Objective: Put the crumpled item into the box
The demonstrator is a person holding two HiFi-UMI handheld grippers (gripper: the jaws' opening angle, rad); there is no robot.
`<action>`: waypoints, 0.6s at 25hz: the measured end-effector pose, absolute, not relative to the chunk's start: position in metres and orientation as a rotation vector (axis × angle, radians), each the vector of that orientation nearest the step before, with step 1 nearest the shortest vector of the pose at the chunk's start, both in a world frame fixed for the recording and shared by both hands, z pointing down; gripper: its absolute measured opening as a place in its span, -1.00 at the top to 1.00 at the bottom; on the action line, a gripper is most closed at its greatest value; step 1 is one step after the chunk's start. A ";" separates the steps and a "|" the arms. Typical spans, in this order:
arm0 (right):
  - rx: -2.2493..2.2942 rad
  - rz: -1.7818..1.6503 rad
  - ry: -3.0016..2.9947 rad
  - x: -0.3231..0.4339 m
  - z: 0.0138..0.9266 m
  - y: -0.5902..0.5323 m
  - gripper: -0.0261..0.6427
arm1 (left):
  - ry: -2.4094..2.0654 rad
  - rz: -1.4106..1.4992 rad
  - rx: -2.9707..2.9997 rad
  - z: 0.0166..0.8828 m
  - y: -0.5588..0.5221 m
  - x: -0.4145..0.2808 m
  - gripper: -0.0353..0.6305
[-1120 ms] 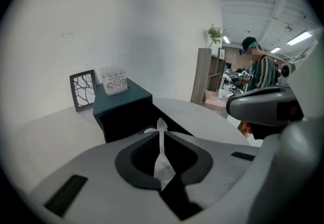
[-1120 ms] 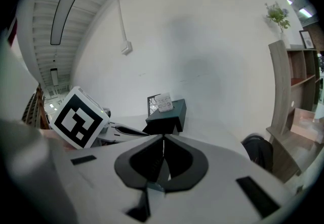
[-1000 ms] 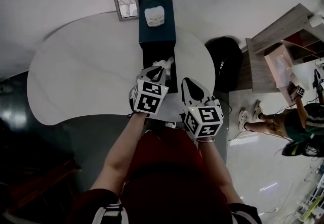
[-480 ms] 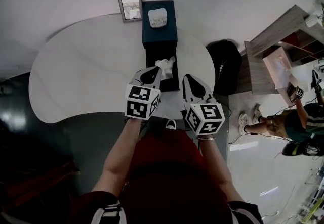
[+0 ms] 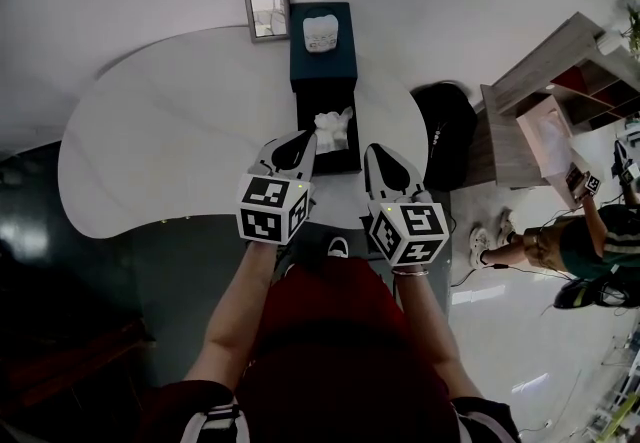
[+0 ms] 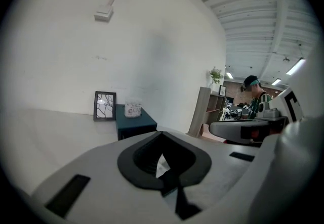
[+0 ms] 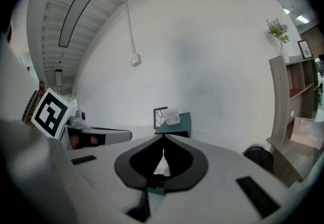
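The white crumpled paper lump (image 5: 333,128) lies inside the black open part of the dark teal box (image 5: 323,69). The box sits on the white curved desk (image 5: 170,141). A small white jar (image 5: 320,31) stands on the closed teal end of the box. A little grey picture frame (image 5: 267,13) stands just beside that end, on its left.

The left hand-held gripper (image 5: 303,137) and the right hand-held gripper (image 5: 374,149) hang side by side at the near end of the box, one on each side. Both have their jaws closed tip to tip, and neither holds anything. Nothing stands between them and the lump.

To the right of the desk there is a round black thing (image 5: 447,131) (I cannot tell what it is) and a brown wooden shelf (image 5: 560,81). A person (image 5: 585,246) stands farther off.

Only the head view shows the lump lying in the box. The two gripper views show the box from the side, with the jar and frame upright in front of a plain white wall (image 6: 76,56). Each one also shows the other gripper close by. The right gripper view shows a green plant (image 7: 277,30) on top of the shelf.
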State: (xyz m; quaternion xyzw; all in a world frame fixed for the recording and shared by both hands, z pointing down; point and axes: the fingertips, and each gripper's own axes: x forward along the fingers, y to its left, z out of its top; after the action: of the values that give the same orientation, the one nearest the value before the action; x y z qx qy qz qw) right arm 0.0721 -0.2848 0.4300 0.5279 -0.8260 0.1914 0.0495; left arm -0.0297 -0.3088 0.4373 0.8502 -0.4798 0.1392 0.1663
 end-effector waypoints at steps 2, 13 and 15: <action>1.610 0.573 -2.519 0.069 0.427 -0.281 0.88 | -1.372 0.379 2.427 0.433 -0.305 -0.033 0.82; 1.644 0.520 -2.539 0.055 0.413 -0.263 0.88 | -1.399 0.319 2.431 0.422 -0.281 -0.058 0.83; 1.651 0.512 -2.540 0.052 0.412 -0.259 0.88 | -1.392 0.312 2.436 0.422 -0.276 -0.061 0.82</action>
State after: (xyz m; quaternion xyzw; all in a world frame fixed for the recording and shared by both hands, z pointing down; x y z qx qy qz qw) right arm 0.0522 -0.2588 0.4116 0.5370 -0.8262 0.1666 0.0346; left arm -0.0609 -0.2760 0.4217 0.8520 -0.4868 0.1090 0.1585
